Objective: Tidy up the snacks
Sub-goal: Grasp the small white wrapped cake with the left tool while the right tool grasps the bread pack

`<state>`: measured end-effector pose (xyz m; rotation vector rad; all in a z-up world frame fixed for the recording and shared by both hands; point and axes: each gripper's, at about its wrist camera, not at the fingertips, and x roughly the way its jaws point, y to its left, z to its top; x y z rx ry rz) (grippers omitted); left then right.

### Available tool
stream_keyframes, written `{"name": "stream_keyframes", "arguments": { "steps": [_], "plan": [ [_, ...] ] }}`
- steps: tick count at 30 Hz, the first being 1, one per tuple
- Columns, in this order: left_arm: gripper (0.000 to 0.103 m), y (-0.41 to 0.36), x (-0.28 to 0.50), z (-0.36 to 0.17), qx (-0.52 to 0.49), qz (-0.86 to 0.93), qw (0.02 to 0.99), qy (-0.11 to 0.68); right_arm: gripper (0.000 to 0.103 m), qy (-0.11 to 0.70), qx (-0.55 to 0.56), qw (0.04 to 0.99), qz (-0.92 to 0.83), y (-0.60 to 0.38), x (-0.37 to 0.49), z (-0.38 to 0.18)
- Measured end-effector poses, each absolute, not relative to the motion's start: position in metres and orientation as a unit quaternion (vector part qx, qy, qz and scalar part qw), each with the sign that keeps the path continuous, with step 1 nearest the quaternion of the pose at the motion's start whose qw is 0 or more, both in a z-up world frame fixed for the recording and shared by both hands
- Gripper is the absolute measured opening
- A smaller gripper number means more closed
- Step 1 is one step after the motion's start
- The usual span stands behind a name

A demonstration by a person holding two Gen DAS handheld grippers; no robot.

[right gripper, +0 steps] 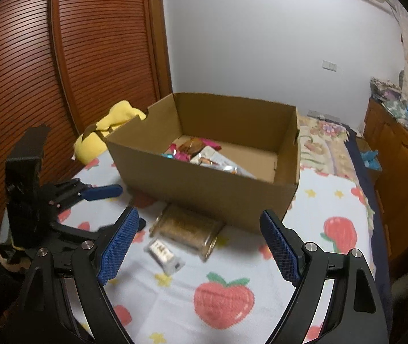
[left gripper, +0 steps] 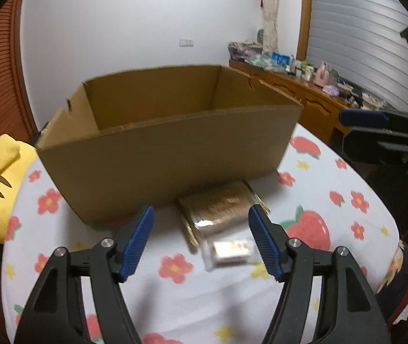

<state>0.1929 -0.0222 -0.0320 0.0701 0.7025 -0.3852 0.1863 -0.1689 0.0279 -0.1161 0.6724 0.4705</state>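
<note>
gold packet touches the box front wall, sheet bare nearby.

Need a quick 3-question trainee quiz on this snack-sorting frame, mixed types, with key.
1. True or false: the brown cardboard box already holds snacks.
2. Which lies nearer the box?
A. the gold-brown cylindrical snack pack
B. the small white wrapped snack
3. Fill in: both packs lie on the strawberry-print ____, between the left gripper and the box.

Key: 1 true; 2 A; 3 sheet. Neither the left nor the right gripper holds anything.
</note>
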Motion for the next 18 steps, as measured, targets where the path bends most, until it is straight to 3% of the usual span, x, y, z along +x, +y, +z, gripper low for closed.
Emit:
{"name": "stream_keyframes", "arguments": {
  "steps": [4,13,18],
  "plan": [
    [0.054,-0.032,0.193,-0.050,0.037,-0.204,0.904,0.373,0.088,0.331,-0.046,0.915,0.227,-0.172,0.179,0.020],
    [0.054,-0.048,0.205,-0.079,0.056,-0.196,0.885,0.419,0.088,0.346,-0.030,0.910,0.224,-0.178,0.181,0.000],
    [0.059,-0.047,0.205,-0.080,0.056,-0.195,0.885,0.419,0.088,0.358,-0.027,0.906,0.223,-0.179,0.191,-0.011]
  ]
}}
